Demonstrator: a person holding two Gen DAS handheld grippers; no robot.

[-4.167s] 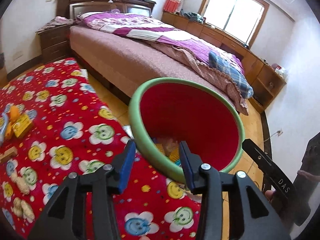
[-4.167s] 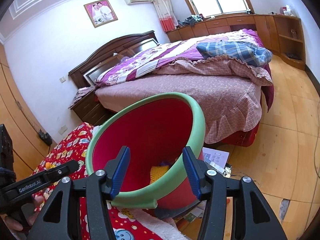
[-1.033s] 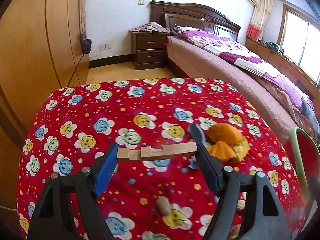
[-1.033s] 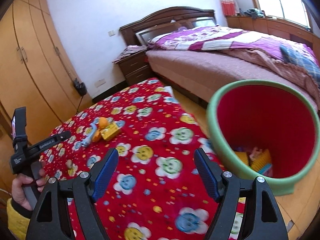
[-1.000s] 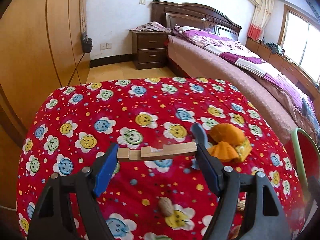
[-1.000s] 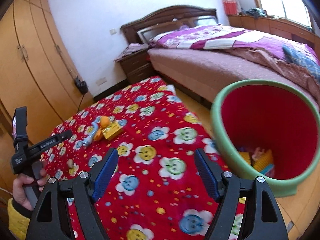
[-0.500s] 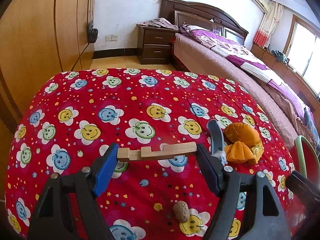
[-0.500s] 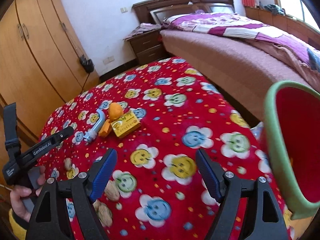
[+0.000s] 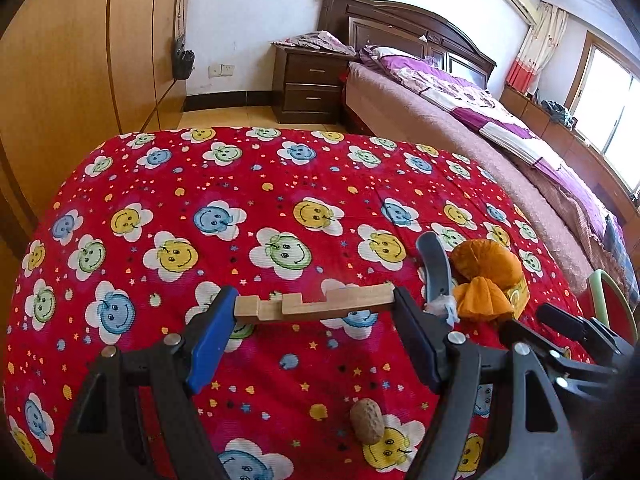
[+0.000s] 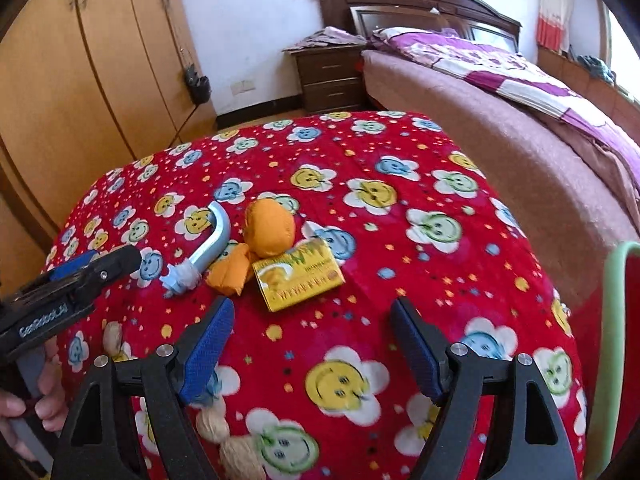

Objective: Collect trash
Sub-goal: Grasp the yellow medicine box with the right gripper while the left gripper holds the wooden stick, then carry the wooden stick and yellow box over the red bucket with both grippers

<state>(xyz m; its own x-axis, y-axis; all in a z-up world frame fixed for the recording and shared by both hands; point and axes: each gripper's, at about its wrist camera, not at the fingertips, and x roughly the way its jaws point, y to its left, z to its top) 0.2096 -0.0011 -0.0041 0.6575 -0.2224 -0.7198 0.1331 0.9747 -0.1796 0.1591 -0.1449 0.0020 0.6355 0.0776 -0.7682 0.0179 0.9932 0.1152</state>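
the left gripper [image 9: 314, 312] holds a notched wooden block [image 9: 314, 305] crosswise between its blue pads [image 9: 210, 330] — each end of the block presses against one pad, and the block is lifted above the red smiley-flower blanket [image 9: 200, 184]. the right gripper [image 10: 312, 332] stands wide open with nothing between its fingers, hovering above the same blanket.

the other trash lies on the blanket. in the right wrist view a curved grey-blue pipe piece [image 10: 206, 246] lies beside an orange cloth bundle [image 10: 262, 240], and a yellow carton [image 10: 298, 276] touches the bundle on its near side. two nuts in shell [image 10: 226, 438] lie near the left finger of the right gripper, one more [image 10: 113, 338] further to the left. in the left wrist view a single nut [image 9: 367, 421] lies on the blanket under the open space between the fingers.

the green rim of the red bin [image 10: 612, 344] shows at the right edge of the blanket. behind stand a bed [image 10: 520, 92], a dark nightstand [image 9: 312, 84] and a wooden wardrobe [image 10: 80, 72].
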